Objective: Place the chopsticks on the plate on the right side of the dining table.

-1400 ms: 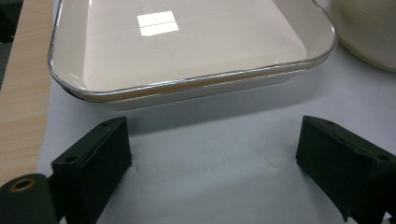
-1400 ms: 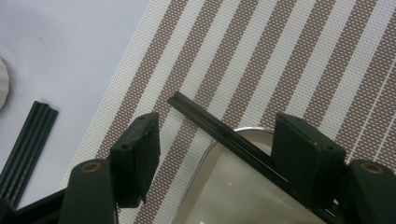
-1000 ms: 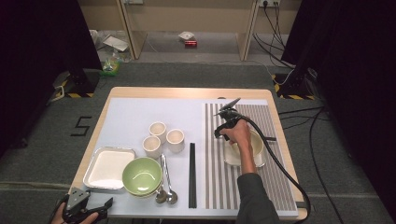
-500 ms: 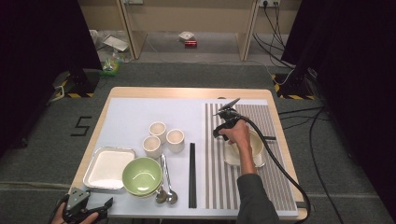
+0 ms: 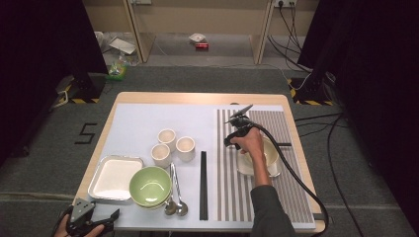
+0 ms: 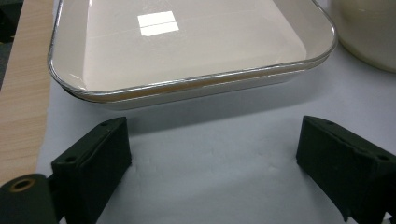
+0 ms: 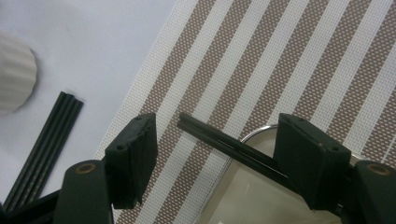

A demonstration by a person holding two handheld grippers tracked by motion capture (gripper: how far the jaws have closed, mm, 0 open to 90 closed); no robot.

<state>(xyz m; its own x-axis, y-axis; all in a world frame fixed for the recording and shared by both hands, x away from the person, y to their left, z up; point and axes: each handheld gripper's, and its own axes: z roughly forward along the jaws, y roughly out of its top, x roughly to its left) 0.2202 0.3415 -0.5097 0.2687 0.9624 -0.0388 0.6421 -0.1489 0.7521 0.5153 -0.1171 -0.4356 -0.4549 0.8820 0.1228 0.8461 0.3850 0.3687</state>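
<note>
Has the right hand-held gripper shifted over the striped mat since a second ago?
No. The right hand-held gripper sits at the same spot over the striped mat.

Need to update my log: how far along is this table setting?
Done: a dish sits on the striped mat with black chopsticks across its rim. In hand: the right gripper hangs over them, jaws open either side, not pressing. Probably to come: green bowl, spoons, three cups, second chopsticks and tray sit on the white mat; the left gripper is open by the tray.
</note>
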